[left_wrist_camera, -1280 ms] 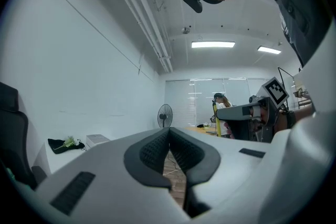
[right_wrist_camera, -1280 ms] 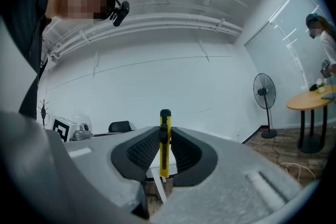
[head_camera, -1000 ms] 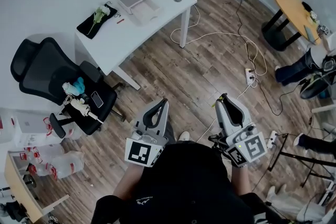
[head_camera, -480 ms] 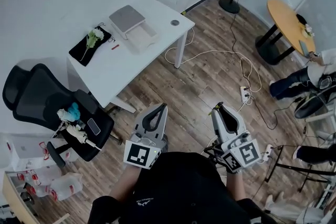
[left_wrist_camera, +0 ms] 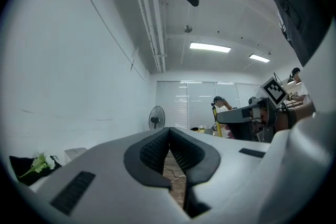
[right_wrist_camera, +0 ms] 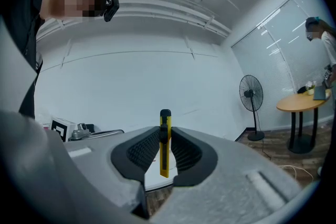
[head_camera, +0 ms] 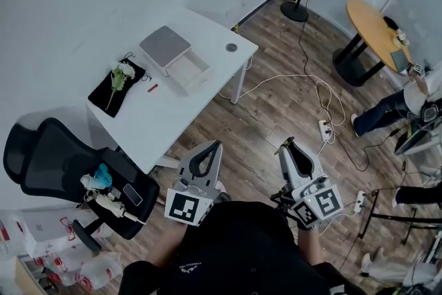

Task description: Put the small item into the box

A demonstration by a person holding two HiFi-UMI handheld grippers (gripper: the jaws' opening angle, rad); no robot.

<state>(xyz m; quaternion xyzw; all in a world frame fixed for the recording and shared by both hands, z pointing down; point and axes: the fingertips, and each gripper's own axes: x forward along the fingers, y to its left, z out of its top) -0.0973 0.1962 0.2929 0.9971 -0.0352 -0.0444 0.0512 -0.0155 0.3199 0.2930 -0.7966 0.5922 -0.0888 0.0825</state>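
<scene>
a: what's changed since a moment ago?
b: in the head view the white surface with the open box now sits nearer the person. both grippers are held low in front, same as before.
a: and the small item?
b: it's a yellow cutter, pinched upright in the jaws of the right gripper, well apart from the box. the left gripper has its jaws closed together on nothing.
a: meaning?
b: i'd say it's the carry toward the box; placing isn't begun.

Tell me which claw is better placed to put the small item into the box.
Right: the right claw is shut on the yellow utility knife, while the left claw is shut and empty. Both stand well short of the open box on the white table.
</scene>
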